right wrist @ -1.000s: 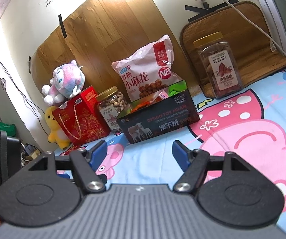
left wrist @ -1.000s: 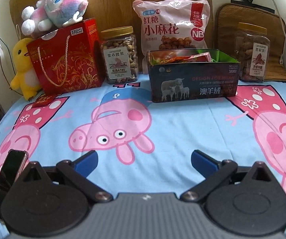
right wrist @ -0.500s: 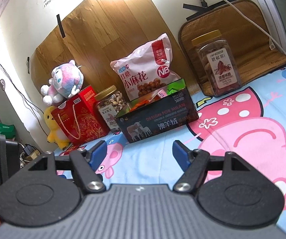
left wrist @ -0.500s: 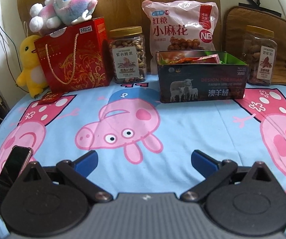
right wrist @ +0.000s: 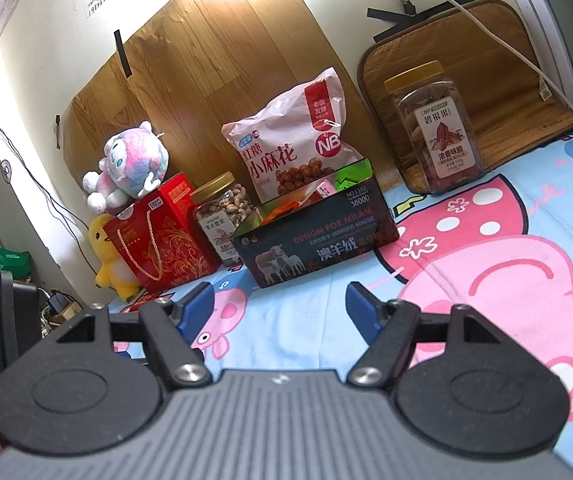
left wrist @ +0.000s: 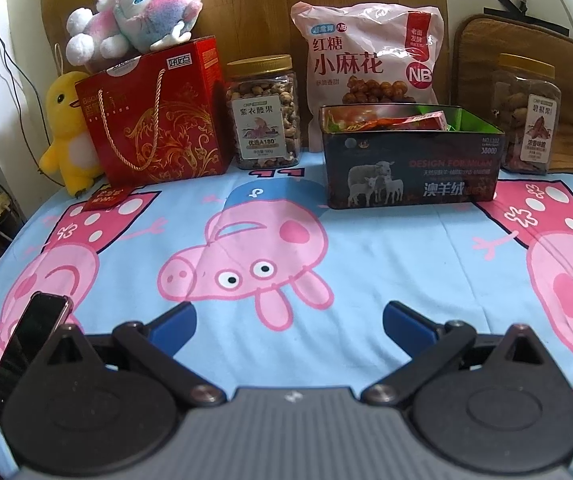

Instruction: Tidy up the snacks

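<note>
A dark tin box (left wrist: pixel 410 168) with sheep on its front stands open at the back of the bed, with red snack packets (left wrist: pixel 390 120) inside; it also shows in the right wrist view (right wrist: pixel 314 240). Behind it leans a pink snack bag (left wrist: pixel 370 56). A cashew jar (left wrist: pixel 264 114) stands to its left and a pecan jar (left wrist: pixel 524 116) to its right. A red gift box (left wrist: pixel 154 116) stands at the far left. My left gripper (left wrist: pixel 288 320) is open and empty, well short of the box. My right gripper (right wrist: pixel 280 308) is open and empty above the sheet.
A pink plush toy (left wrist: pixel 134 8) lies on the gift box and a yellow duck plush (left wrist: pixel 66 132) stands beside it. A phone (left wrist: pixel 26 352) lies at the bed's left edge. A small red packet (left wrist: pixel 108 198) lies before the gift box. Cables hang on the right wall.
The left wrist view has shifted so the snacks sit further right and lower in frame. The right gripper has drifted slightly. Both grippers stay open.
</note>
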Demonstrator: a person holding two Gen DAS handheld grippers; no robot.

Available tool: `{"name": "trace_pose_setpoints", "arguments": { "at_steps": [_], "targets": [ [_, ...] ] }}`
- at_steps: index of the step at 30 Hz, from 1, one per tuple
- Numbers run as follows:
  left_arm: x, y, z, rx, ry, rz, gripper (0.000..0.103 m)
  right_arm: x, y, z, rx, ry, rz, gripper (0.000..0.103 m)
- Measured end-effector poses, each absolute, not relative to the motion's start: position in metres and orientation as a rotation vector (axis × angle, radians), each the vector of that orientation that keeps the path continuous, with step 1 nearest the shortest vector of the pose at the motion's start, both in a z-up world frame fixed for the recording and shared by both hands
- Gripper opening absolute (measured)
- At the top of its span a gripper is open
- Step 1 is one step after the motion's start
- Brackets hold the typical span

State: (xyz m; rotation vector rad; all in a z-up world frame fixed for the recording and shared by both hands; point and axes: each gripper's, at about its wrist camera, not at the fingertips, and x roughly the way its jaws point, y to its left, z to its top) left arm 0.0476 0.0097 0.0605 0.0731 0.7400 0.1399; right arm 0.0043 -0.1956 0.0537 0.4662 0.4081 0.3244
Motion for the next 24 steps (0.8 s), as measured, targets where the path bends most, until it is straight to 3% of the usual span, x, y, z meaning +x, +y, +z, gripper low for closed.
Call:
{"name": "trace_pose_setpoints", "arguments": {
  "at_steps": [24],
  "targets": [
    [0.0404,0.0044,0.0673,0.094,0.696,0.137,0.103,-0.0026,-0.1916,0.0569,0.484,0.395,0.302,0.075]
  ]
}}
